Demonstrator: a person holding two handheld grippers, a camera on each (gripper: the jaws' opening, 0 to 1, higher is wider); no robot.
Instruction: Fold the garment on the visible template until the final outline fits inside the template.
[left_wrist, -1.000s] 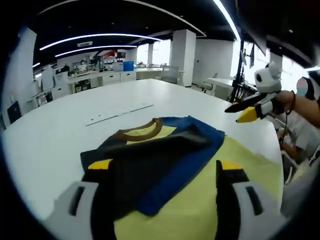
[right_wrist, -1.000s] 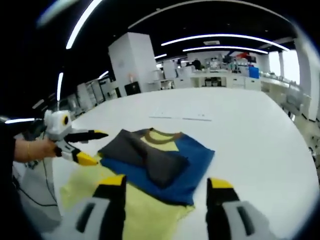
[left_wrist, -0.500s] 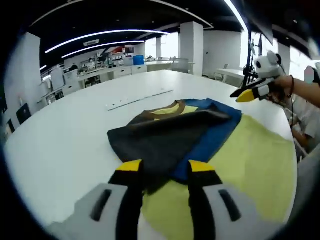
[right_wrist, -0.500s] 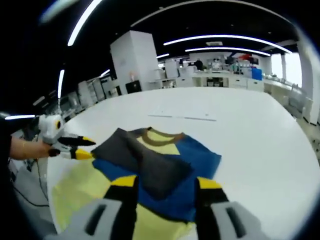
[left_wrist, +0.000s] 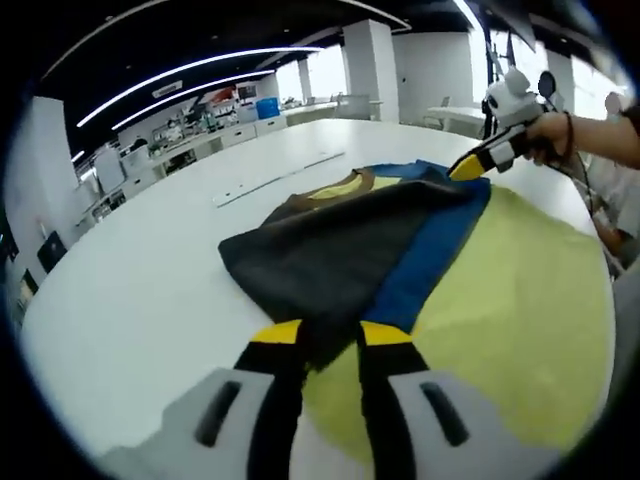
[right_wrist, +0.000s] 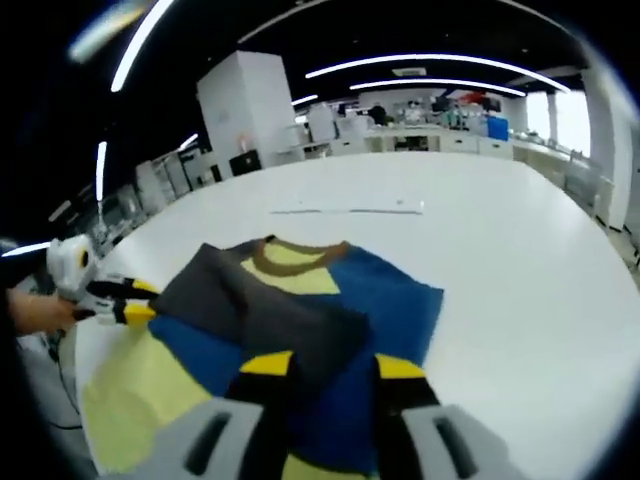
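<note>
Behind everything, a big bright room with desks and long ceiling lights is seen. A wide white table (left_wrist: 120, 300) fills the front, and on it a yellow template (left_wrist: 500, 300) is spread flat. The garment (left_wrist: 350, 240) is laid on the template, with its blue body, its dark grey folded parts and its brown collar (right_wrist: 297, 256) turned toward the far side of the table. In the left gripper view, the left gripper (left_wrist: 322, 340) is placed at the near edge of the dark grey flap, and its yellow-tipped jaws are brought close together with the cloth between them, so the edge seems to be pinched. In the right gripper view, the right gripper (right_wrist: 325, 368) is set over the grey and blue cloth with its jaws also narrowed on it, and a grip on the garment is likely there too. Each gripper is also seen small in the other's view, held by a hand (left_wrist: 580, 130). The cloth is probably held at two places so that a flap can be lifted and folded over evenly. Some yellow is left bare beside the garment, but whether the whole outline fits inside cannot be told.
</note>
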